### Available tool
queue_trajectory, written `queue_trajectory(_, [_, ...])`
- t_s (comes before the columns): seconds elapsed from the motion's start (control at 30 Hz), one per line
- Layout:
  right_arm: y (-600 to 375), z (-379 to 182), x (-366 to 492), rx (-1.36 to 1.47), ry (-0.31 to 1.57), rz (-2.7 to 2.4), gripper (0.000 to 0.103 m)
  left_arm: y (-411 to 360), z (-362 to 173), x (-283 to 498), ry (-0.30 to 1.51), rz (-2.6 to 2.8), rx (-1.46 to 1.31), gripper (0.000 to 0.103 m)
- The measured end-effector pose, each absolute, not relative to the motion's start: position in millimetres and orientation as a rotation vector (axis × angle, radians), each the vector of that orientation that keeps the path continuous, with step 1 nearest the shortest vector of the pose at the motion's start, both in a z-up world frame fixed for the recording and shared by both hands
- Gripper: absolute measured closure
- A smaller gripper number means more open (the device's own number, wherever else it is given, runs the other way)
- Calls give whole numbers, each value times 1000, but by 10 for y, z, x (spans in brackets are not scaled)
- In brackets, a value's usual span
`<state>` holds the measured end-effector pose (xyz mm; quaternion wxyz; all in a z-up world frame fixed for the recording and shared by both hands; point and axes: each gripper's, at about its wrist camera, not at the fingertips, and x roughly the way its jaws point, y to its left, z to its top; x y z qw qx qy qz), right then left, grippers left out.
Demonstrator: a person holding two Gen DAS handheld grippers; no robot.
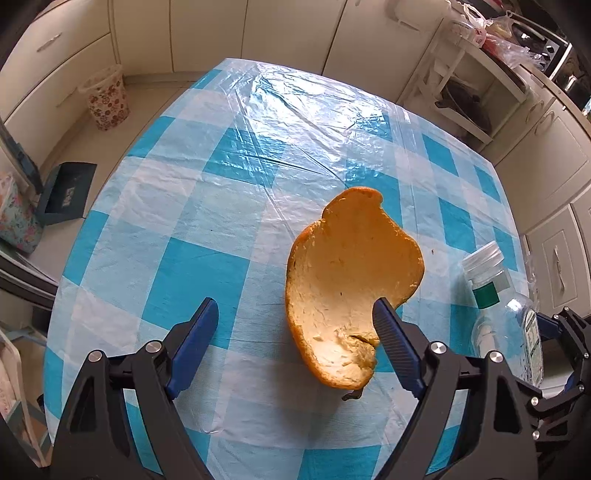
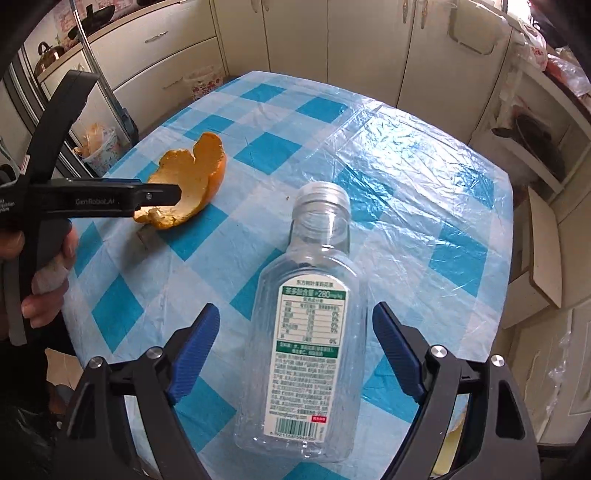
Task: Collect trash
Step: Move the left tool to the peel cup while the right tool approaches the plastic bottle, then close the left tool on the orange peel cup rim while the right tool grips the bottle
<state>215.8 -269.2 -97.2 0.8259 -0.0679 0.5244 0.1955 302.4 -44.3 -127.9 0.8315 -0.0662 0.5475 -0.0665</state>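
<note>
A large curled orange peel [image 1: 351, 291] lies on the blue checked tablecloth [image 1: 207, 206], pale inside facing up. My left gripper [image 1: 295, 317] is open just above it, the peel lying between the fingers, close to the right finger [image 1: 391, 332]. The peel also shows in the right wrist view [image 2: 188, 184], with the left gripper [image 2: 162, 194] over it. A clear empty plastic bottle [image 2: 310, 325] with a white label lies on its side, cap pointing away. My right gripper [image 2: 295, 317] is open, its fingers either side of the bottle's body. The bottle also shows at the right of the left wrist view [image 1: 506, 310].
A floral waste bin [image 1: 105, 98] stands on the floor beyond the table's far left edge. A dustpan [image 1: 66, 192] lies on the floor at left. Cream cabinets [image 1: 280, 29] ring the room. A white shelf unit [image 2: 535, 147] holds pans at right.
</note>
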Motion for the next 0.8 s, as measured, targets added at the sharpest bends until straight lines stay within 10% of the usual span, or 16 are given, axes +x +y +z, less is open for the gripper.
queue_trajectory(0.8, [-2951, -1098, 2299, 127, 1179, 356, 45, -600, -1303, 2984, 1147, -151, -61, 22])
